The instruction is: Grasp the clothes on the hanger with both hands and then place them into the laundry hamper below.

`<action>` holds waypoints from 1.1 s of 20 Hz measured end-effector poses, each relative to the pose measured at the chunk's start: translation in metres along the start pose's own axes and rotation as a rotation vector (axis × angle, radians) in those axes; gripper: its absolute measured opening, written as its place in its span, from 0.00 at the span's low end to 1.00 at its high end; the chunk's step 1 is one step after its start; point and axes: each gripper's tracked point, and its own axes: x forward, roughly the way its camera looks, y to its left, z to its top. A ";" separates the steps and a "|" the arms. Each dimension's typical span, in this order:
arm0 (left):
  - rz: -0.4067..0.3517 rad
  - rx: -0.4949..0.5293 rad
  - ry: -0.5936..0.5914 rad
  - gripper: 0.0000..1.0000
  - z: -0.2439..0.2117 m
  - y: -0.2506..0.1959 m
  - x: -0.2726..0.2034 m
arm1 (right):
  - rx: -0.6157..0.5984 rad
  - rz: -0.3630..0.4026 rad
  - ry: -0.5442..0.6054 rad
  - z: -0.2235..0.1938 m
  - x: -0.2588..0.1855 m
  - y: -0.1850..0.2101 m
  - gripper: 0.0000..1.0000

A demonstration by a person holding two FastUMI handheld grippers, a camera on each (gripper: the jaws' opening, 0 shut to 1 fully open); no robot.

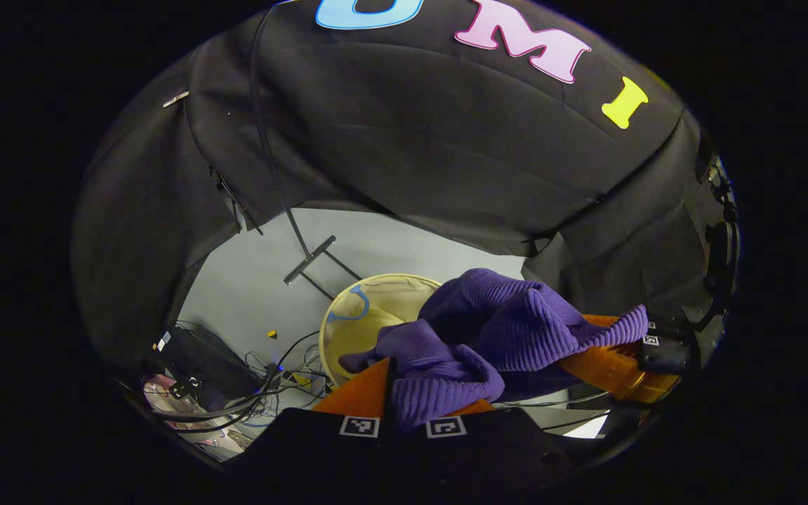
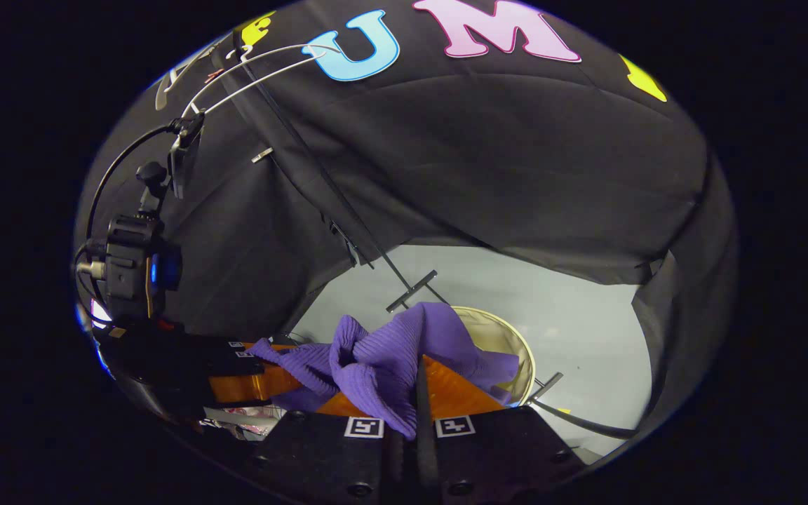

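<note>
You are in the carrying step: the purple knitted garment (image 1: 488, 330) is off the hanger (image 2: 257, 66), whose bare white wire sits high up against the booth wall in the right gripper view, and you hold the bundle in the air between both tools, above the floor (image 1: 250, 280).

Your left hand-held gripper (image 1: 404, 393) has its orange fingers drawn nearly together, with a fold of the purple knit pinched between them and spilling over the tips. Your right hand-held gripper (image 2: 411, 400) is likewise closed down narrow on another fold of the same cloth. In each view the other tool's orange fingers reach in from the side with the fabric draped across them.

The laundry hamper (image 1: 348, 315), a round cream one with its mouth open, stands on the floor below and a little beyond the bundle; part of the cloth already overlaps its near rim in both views.

Next, I judge, you need to bring both hands forward until the bundle hangs squarely over the hamper's mouth, lower it, then let go with both together so no sleeve catches on the rim.
</note>
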 end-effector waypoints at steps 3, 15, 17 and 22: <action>-0.049 -0.062 0.011 0.32 0.000 -0.006 0.008 | -0.008 -0.045 -0.005 -0.001 0.002 -0.009 0.24; 0.000 -0.075 -0.020 0.93 0.016 0.018 0.003 | 0.015 -0.081 -0.048 0.020 -0.001 -0.018 0.76; -0.001 -0.081 -0.042 0.93 0.020 0.024 -0.001 | 0.003 -0.093 -0.061 0.022 -0.004 -0.017 0.76; -0.028 -0.059 -0.116 0.93 0.020 0.035 -0.027 | -0.021 -0.126 -0.113 0.017 -0.023 0.001 0.76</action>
